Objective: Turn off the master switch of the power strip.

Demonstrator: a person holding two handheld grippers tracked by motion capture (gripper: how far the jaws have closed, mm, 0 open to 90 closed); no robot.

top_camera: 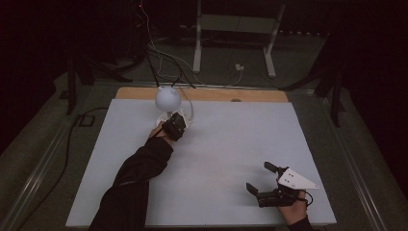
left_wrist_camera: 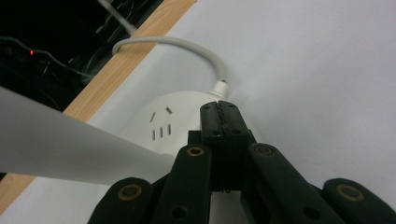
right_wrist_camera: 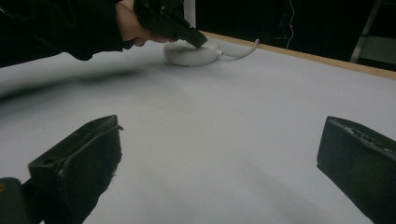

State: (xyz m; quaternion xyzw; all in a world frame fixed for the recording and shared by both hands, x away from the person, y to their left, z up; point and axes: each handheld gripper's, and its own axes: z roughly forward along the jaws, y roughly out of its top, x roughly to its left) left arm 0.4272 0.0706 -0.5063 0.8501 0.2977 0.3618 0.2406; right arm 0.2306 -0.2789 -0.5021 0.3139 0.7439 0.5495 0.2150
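A round white socket base with plug slots lies near the table's far edge, and its white cable curves off toward the wooden strip. A white globe stands over the base. My left gripper is shut with nothing between its jaws, and its tips rest on the top of the base beside the cable's entry. The right gripper view shows the left gripper tilted down onto the base. My right gripper is open low over the bare table at the near right, its fingers wide apart.
The grey-white table sheet has a wooden strip along its far edge. Beyond it are dark floor, cables and a white metal stand. A dark-sleeved forearm crosses the left half of the table.
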